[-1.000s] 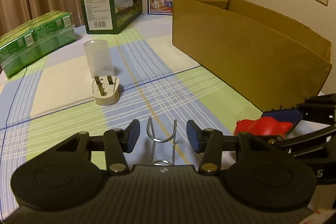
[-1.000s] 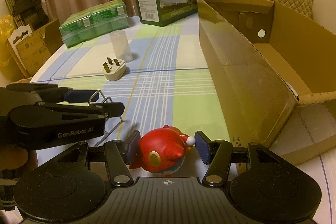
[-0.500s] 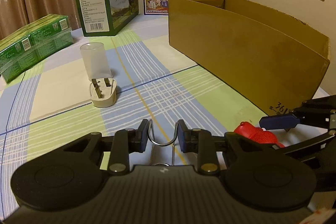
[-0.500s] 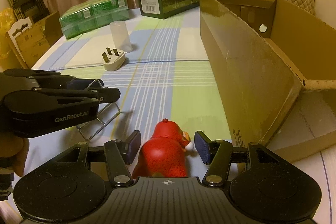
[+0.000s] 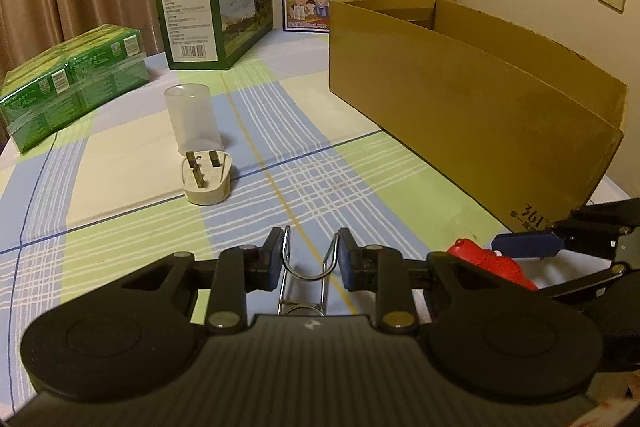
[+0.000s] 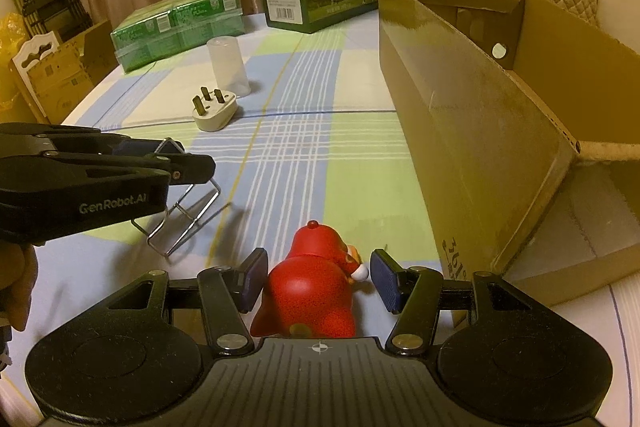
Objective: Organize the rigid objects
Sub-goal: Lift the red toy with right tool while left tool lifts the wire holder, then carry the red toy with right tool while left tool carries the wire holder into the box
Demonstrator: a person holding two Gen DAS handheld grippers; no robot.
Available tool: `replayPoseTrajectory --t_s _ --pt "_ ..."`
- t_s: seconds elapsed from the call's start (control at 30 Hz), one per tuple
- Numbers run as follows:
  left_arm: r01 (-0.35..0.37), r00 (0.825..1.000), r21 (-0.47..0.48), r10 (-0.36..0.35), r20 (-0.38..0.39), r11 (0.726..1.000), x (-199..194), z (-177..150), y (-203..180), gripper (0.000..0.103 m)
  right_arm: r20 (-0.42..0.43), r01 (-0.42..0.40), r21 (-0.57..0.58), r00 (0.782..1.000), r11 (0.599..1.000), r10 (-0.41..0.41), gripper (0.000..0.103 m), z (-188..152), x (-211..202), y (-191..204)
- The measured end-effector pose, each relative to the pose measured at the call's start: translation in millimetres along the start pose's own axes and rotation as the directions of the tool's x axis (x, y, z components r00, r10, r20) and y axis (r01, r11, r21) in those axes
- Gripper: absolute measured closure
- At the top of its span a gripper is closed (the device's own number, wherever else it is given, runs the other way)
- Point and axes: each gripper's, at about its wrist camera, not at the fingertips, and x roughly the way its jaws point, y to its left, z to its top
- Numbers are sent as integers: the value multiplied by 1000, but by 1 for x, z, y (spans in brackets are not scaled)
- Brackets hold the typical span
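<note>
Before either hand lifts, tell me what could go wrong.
1. The left gripper pinches only the thin loop of the wire rack; it could swing or slip when raised.
2. The right gripper has the red toy between its pads, apparently without a firm squeeze; the smooth, rounded toy might drop.
3. The cardboard box wall stands close beside the toy, so a low lift could knock it.

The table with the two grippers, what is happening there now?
A person is tidying small things beside an open cardboard box. The left gripper is shut on a wire rack. The right gripper is around a red toy figure, pads apart from it. A plug and clear cup wait.
</note>
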Motion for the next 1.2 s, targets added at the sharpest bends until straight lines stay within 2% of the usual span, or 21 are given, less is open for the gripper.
replayPoseTrajectory --t_s 0.37,0.43,0.6,0.93,1.2 --pt "-14 1000 -26 14 0 1000 -9 -2 1 80 -36 3 57 999 998 -1 50 -5 5 -5" --pt "-15 1000 -29 15 1 999 -9 -2 1 80 -28 4 51 1000 999 -2 56 -6 4 -4" --pt "-22 1000 -33 22 3 999 -14 -1 0 80 -19 20 27 1000 999 -20 59 -5 1 -1" --pt "-49 999 -64 50 14 997 -40 4 -1 80 32 7 2 999 1000 -7 59 5 -25 6" --pt "-64 996 -68 67 53 996 -75 22 -11 80 95 -12 -6 995 1000 12 59 17 -61 11"
